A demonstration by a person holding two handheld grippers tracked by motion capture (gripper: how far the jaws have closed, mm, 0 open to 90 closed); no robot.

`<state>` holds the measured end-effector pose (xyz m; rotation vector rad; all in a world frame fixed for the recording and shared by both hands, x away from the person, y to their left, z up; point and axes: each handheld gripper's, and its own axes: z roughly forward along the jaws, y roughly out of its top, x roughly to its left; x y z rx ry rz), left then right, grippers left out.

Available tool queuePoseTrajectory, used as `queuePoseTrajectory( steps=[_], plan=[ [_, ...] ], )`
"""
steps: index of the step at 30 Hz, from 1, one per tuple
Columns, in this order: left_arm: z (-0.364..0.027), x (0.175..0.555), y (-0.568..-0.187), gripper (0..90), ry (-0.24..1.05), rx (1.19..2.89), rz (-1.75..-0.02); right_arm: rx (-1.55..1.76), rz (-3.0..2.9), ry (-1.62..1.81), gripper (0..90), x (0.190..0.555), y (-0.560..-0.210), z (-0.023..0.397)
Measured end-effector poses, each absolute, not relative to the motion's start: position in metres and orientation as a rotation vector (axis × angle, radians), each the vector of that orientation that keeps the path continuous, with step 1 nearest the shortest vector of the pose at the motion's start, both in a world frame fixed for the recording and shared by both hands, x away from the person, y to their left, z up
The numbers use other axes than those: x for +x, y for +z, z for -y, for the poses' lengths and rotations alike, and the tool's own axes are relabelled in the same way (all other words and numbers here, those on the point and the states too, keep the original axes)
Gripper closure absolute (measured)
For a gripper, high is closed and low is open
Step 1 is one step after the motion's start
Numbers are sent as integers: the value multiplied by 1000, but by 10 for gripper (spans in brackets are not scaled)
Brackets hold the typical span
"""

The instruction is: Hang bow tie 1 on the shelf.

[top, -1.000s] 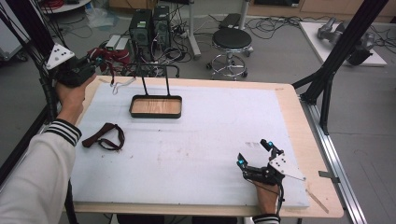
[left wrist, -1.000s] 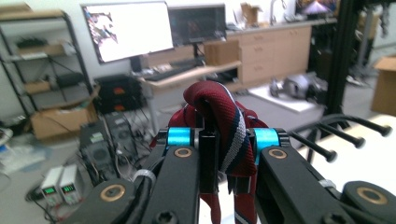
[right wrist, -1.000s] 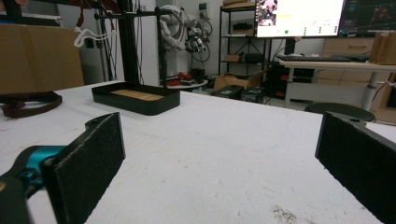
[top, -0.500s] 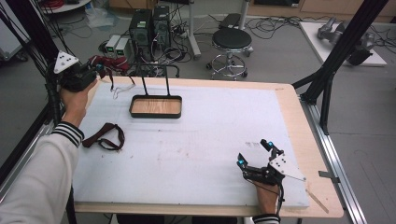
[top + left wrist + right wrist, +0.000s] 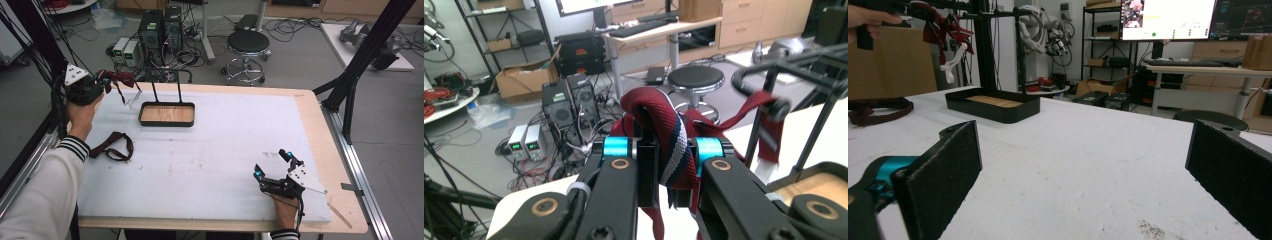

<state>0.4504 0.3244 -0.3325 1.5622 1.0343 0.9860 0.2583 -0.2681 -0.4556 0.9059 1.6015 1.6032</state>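
the worktop (image 5: pixel 210 165) is big and white. at about eleven o'clock on it stands the black rack (image 5: pixel 166 107) with a wood floor and a bar on top, for hanging things. another red strap (image 5: pixel 112 146) waits flat at nine o'clock. my left jaws (image 5: pixel 667 165) pinch the red striped strap (image 5: pixel 674 145) tight and hold it up by the bar, so it can drape over. my right jaws (image 5: pixel 272 165) rest spread wide at five o'clock, holding nothing.
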Motion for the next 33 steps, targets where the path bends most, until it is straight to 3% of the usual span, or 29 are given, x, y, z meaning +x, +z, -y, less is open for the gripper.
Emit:
queuePoseTrajectory(
  steps=[27, 29, 30, 31, 33],
  plan=[
    [-313, 454, -357, 837, 934, 1655, -1079, 905, -1605, 1602, 6, 258, -456, 268],
    [-314, 454, -357, 804, 911, 1651, -1067, 912, -1606, 1604, 6, 258, -456, 268],
    [-314, 455, -357, 586, 887, 1657, -1057, 912, -1606, 1604, 6, 258, -456, 268],
    [-315, 456, -358, 586, 876, 1664, -1051, 912, -1606, 1604, 6, 258, -456, 268],
    [-316, 457, -360, 367, 821, 1679, -1042, 906, -1602, 1601, 6, 258, -456, 268]
  ],
)
